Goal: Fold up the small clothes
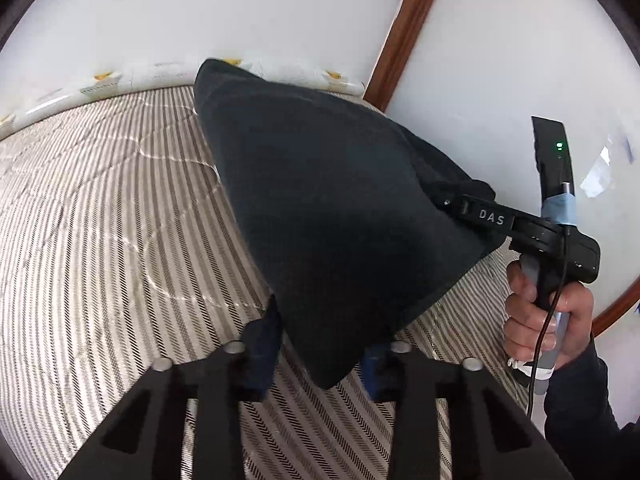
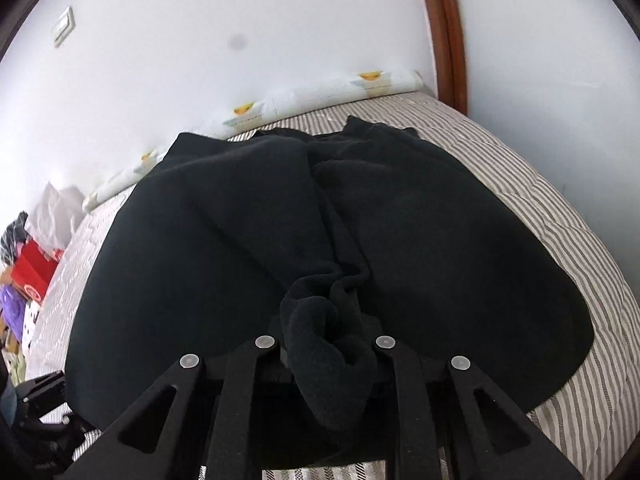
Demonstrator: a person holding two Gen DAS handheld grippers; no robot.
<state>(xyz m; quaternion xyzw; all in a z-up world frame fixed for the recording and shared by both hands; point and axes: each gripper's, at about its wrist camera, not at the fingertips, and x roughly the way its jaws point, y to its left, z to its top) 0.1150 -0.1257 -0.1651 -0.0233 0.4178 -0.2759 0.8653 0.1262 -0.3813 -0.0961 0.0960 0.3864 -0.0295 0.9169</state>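
1. While the dark garment (image 1: 320,208) was held up over the striped bedcover (image 1: 100,208), a low corner of it was seen pinched between the narrowed jaws of the left gripper (image 1: 316,364).
2. To the right in the left wrist view, the right gripper (image 1: 468,200) was seen closed on a bunched edge, its handle gripped by the person's hand (image 1: 548,312).
3. From the right wrist view, the thick wad of fabric (image 2: 332,344) was seen clamped between the right gripper's fingers.
4. For a clean fold, it was judged that both corners should be kept level and taut, then lowered together onto the bedcover.
5. The garment was seen as fleecy, matt and heavy-draping; the bedcover as quilted, with fine grey and white stripes.
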